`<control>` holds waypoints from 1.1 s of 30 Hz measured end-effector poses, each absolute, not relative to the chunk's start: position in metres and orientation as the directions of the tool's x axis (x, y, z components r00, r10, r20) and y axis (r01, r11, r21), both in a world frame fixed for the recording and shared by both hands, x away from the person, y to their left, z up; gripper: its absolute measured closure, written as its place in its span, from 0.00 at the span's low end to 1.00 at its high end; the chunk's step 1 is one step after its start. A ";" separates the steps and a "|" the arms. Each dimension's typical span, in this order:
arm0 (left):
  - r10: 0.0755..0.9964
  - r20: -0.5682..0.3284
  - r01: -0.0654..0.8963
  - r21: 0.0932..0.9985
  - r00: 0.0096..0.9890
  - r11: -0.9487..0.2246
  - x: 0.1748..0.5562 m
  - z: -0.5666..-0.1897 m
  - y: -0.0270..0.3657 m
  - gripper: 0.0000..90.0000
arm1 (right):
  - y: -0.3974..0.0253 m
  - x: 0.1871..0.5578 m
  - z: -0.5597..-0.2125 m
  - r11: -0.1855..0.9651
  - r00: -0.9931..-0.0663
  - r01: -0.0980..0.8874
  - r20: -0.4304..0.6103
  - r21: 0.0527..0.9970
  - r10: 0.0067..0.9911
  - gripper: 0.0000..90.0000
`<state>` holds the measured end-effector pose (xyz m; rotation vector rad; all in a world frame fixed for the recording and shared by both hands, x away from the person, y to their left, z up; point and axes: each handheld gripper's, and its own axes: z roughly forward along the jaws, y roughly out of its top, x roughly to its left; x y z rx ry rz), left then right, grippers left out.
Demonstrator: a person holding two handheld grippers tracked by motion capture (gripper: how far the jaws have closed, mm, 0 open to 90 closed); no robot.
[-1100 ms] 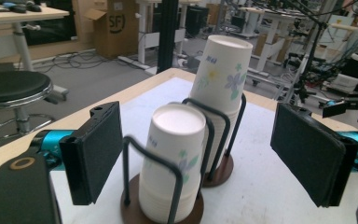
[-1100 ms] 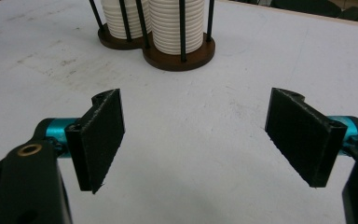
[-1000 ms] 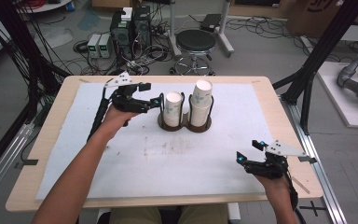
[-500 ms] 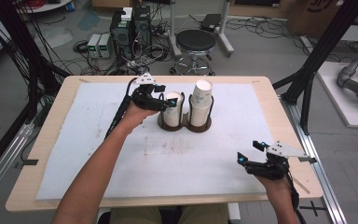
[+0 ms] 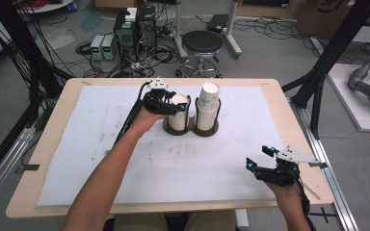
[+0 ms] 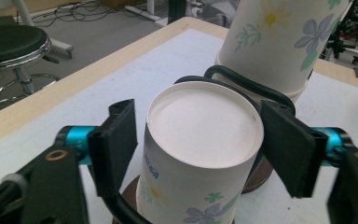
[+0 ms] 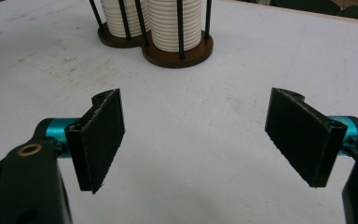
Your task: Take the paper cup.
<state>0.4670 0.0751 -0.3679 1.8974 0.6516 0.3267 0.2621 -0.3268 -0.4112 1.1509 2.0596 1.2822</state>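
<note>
Resting near the table's front right corner, the right gripper (image 5: 262, 159) is unchanged, jaws spread wide and empty. Farther off, the left gripper (image 5: 182, 102) has advanced since half a second ago: its open jaws now straddle the upturned stack of flower-printed white paper cups (image 6: 200, 154) in the dark wire-and-wood holder (image 5: 191, 130), beside the taller stack (image 5: 208, 103). The left gripper view shows small gaps between jaws and cup.

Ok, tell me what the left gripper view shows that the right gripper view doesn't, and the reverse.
Left gripper view: the left gripper open, its jaws on either side of the top inverted paper cup, a small gap each side; floral print; a black stool.

Right gripper view: the right gripper open over bare white table cover, and ribbed cup rims in both stacks.

Both: the two cup stacks in the wooden-based wire holder.
</note>
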 end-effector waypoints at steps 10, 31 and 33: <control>0.598 -0.059 0.297 0.904 0.800 -0.309 0.466 -0.364 0.078 0.39 | -0.327 0.262 -0.412 0.221 -0.548 0.415 0.048 0.883 0.835 0.23; 0.609 -0.096 0.218 0.967 0.787 -0.128 0.451 -0.328 0.098 0.40 | -0.326 0.262 -0.411 0.221 -0.549 0.417 0.050 0.882 0.834 0.23; 0.594 -0.103 0.203 0.974 0.798 -0.103 0.447 -0.317 0.101 0.40 | -0.326 0.261 -0.411 0.222 -0.549 0.415 0.048 0.882 0.835 0.23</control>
